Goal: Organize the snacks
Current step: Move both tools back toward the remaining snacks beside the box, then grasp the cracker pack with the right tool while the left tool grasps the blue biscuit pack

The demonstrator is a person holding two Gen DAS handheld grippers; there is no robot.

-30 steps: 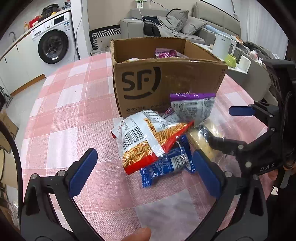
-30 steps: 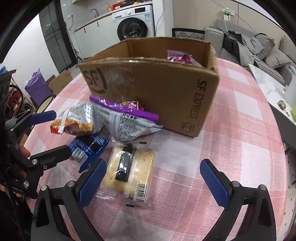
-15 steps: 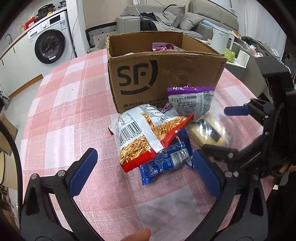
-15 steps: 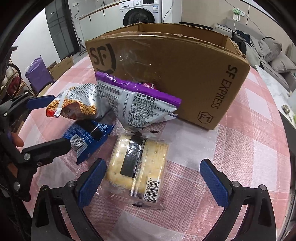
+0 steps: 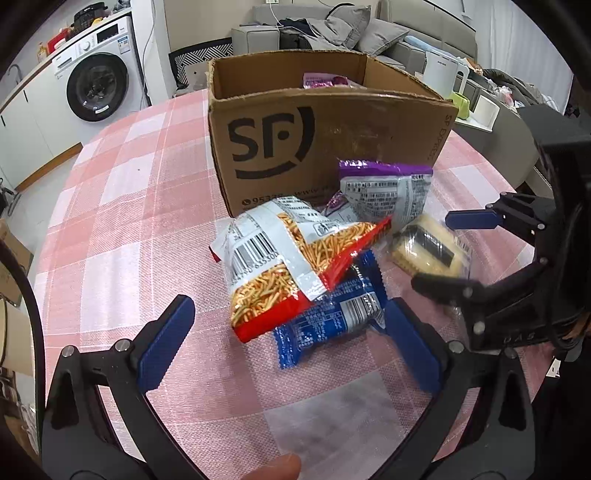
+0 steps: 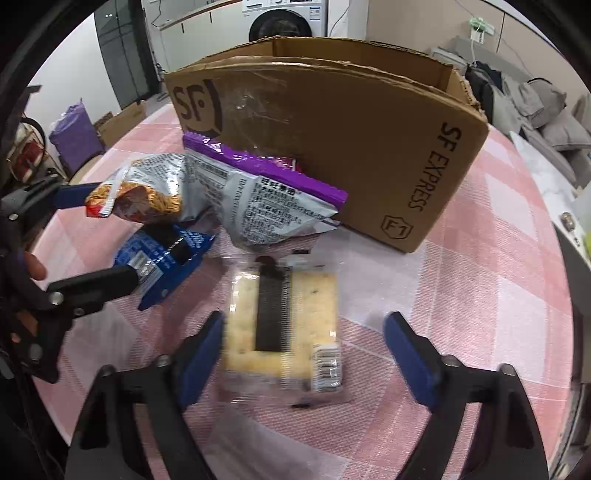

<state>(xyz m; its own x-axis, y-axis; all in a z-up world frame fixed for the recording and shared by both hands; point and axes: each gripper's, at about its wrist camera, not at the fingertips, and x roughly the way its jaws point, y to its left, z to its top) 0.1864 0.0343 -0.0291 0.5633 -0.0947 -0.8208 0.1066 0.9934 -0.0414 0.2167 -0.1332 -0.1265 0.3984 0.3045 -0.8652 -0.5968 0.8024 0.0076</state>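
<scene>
Holding the right gripper (image 6: 303,350) low over the table, we have its jaws spread wide, with the clear-wrapped cracker pack (image 6: 284,321) lying flat between them; the left pad is just beside the wrapper's edge, the right pad well clear, bare pink checked tablecloth (image 6: 480,295) under it. Our left gripper (image 5: 288,347) is likewise agape, nothing between the pads but cloth; its right pad sits just beside the blue packet (image 5: 328,317). Beyond, the red noodle-snack bag (image 5: 291,266) lies on top of the blue packet. The purple-topped silver bag (image 5: 384,192) leans against the cardboard box (image 5: 332,147), near the cracker pack's far edge. The box stands open-topped, a pink packet (image 5: 321,79) showing inside. To the left of the heap the cloth is open; the right gripper crowds the right side in the left wrist view. A washing machine (image 5: 96,88) and a sofa (image 5: 332,33) stand behind.
</scene>
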